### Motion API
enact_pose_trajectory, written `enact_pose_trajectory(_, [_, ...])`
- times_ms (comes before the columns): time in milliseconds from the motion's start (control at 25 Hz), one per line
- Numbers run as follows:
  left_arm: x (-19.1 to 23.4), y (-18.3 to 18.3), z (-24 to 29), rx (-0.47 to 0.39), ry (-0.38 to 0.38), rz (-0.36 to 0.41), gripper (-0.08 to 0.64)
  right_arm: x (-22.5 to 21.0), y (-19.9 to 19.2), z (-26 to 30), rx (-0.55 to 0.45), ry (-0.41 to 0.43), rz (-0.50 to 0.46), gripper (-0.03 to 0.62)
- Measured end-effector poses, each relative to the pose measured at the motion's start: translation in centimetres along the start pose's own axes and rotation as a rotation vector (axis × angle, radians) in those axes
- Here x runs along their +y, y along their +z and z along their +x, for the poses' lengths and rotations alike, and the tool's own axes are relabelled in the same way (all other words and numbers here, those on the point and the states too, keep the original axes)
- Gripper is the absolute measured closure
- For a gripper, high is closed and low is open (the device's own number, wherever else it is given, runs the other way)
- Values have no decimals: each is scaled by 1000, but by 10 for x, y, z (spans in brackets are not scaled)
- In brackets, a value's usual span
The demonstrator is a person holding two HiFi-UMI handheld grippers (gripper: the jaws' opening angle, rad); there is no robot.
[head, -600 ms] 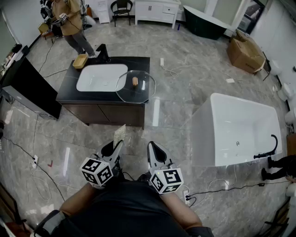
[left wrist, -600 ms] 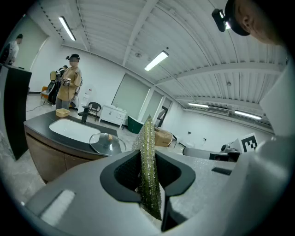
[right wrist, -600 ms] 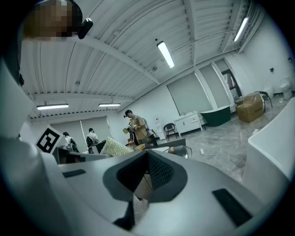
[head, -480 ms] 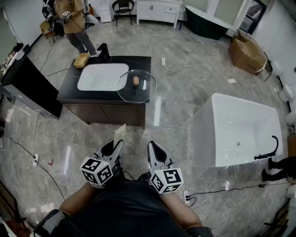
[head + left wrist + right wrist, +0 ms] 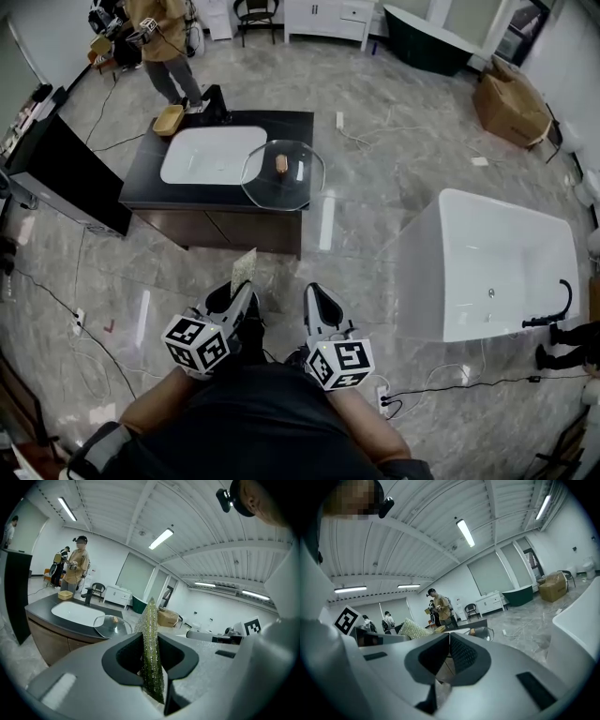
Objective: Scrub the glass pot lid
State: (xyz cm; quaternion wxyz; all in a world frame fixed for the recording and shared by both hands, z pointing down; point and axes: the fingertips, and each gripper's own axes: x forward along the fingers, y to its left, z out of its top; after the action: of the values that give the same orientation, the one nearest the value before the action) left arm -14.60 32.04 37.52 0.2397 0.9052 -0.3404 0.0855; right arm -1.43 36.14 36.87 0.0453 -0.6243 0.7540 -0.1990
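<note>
1. Against the frame half a second earlier, the counter (image 5: 141,183) and everything on it sit a little further right in the head view. The two grippers remain low in the frame, close to the person's body.
2. The white basin (image 5: 212,155) is sunk into the dark counter top. A black tap (image 5: 214,101) stands at its far rim, and a small tan dish (image 5: 169,120) is near the far left corner. What the dish holds cannot be made out.
3. The glass pot lid (image 5: 283,174) lies dome-up on the counter's right end with its brown knob (image 5: 281,164) on top. Its left edge reaches over the basin's rim, and its right edge hangs just past the counter's side.
4. A white bathtub (image 5: 487,262) stands on the marble floor, well to the right of the counter.
5. The left gripper (image 5: 246,291) is clamped on a green scouring pad (image 5: 151,648). The pad stands on edge between the jaws, and its pointed corner sticks up past the tips.
6. The right gripper (image 5: 449,641) has its jaws pressed together with nothing between them.
7. Both grippers are well apart from the lid — neither touches the counter.
8. A person in a tan top (image 5: 164,37) stands beyond the counter's far end (a cardboard box (image 5: 512,103) lies off to the right).
</note>
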Motion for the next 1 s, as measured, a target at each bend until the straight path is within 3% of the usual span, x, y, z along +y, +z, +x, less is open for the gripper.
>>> enact_pose_trajectory(280, [61, 22, 66, 28, -41, -28, 485, -23, 1, 81, 42, -36, 4, 584])
enact_pose_trajectory(640, [141, 85, 168, 91, -184, -76, 485, -48, 36, 204, 84, -165, -8, 584])
enact_pose_trajectory(880, [178, 109, 207, 111, -207, -100, 485, -67, 49, 248, 111, -227, 17, 584])
enact_pose_trajectory(1000, [197, 115, 215, 105, -192, -120, 485, -67, 50, 267, 134, -233, -14, 585])
